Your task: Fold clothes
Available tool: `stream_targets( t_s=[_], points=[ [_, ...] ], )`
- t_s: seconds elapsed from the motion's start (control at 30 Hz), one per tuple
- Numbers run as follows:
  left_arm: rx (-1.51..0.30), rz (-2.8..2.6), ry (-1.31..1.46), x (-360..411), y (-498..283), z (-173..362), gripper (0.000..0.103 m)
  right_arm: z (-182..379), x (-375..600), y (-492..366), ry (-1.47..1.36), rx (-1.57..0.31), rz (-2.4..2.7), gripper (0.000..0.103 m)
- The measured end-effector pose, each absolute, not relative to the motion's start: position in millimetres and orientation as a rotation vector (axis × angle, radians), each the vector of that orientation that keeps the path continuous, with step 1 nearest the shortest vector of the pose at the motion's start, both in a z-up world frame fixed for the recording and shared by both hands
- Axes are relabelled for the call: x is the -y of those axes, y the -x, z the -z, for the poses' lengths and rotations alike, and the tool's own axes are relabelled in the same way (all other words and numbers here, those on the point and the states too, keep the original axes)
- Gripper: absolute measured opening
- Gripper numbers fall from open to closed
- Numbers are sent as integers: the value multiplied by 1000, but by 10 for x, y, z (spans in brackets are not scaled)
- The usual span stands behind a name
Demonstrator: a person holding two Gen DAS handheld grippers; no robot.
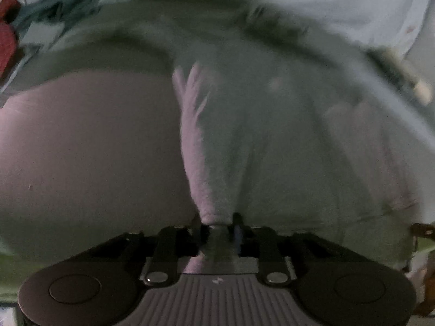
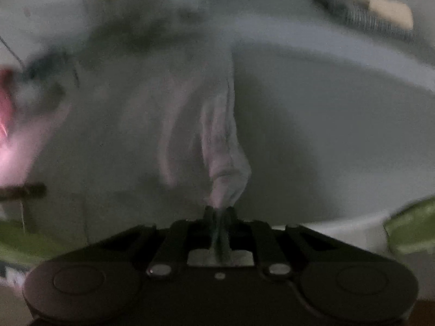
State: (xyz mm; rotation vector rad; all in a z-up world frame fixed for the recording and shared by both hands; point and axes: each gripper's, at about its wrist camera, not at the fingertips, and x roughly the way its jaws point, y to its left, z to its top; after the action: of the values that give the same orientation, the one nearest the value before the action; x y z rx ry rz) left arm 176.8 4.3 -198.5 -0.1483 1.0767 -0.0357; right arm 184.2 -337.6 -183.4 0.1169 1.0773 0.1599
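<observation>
Here both tools have closed on the same pale garment (image 1: 272,135), a soft, fleecy piece of cloth in a washed-out grey-pink. In the left wrist view, the left tool (image 1: 217,224) pinches a gathered corner of the cloth between its narrowed jaws; from there the fabric fans out far and to the right, with a ridge of folds running away from the grip. In the right wrist view, the right tool (image 2: 219,212) has its jaws drawn almost together on another bunched edge of the garment (image 2: 217,135), which rises in creases from the pinch and spreads to the left. The cloth lies over a pale surface (image 1: 81,149) that shows bare to the left of the left tool's grip. Both views are dim and blurred. At the far left edge of the left view something red (image 1: 6,43) shows, too blurred to tell what it is.
</observation>
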Motion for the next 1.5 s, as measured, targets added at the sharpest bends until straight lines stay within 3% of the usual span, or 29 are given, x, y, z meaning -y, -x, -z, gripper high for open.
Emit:
stream_targets(
  t_s=[0.07, 0.1, 0.13, 0.17, 0.37, 0.7, 1.0, 1.1, 1.17, 1.2, 1.23, 1.5],
  points=[
    [-1095, 22, 127, -32, -1846, 1912, 48, 1797, 3403, -1911, -114, -1073, -140, 26],
    [-1080, 15, 108, -22, -1877, 1856, 54, 1779, 3417, -1945, -112, -1071, -130, 53],
    [-1059, 11, 98, -14, -1874, 1806, 65, 1721, 3440, -1989, -118, -1045, -129, 67],
    [-1037, 8, 95, -14, -1890, 1752, 74, 1651, 3463, -2052, -125, -1012, -132, 66],
    [-939, -36, 79, 31, -2382, 1483, 86, 1505, 3544, -2794, -171, -924, -168, 74],
    [-800, -19, 175, -158, -4163, 1250, 94, 1425, 3217, -4724, -386, -838, -268, 79],
    [-862, 145, 16, 62, -5895, 1798, 96, 1807, 2377, -6178, -210, -946, -245, 83],
    [-869, 153, -44, 126, -6151, 1987, 96, 2023, 2276, -6447, -167, -1047, -198, 81],
    [-866, 142, -63, 135, -6245, 2065, 96, 2007, 2188, -6432, -89, -982, -210, 50],
    [-860, 122, -72, 124, -6291, 2088, 96, 1995, 2116, -6435, -14, -962, -202, 22],
    [-856, 104, -77, 103, -6337, 2095, 96, 1974, 2055, -6453, 50, -941, -178, 16],
    [-788, 23, -86, 11, -6762, 2070, 96, 1445, 1980, -7331, 331, -640, -68, 13]
  ],
)
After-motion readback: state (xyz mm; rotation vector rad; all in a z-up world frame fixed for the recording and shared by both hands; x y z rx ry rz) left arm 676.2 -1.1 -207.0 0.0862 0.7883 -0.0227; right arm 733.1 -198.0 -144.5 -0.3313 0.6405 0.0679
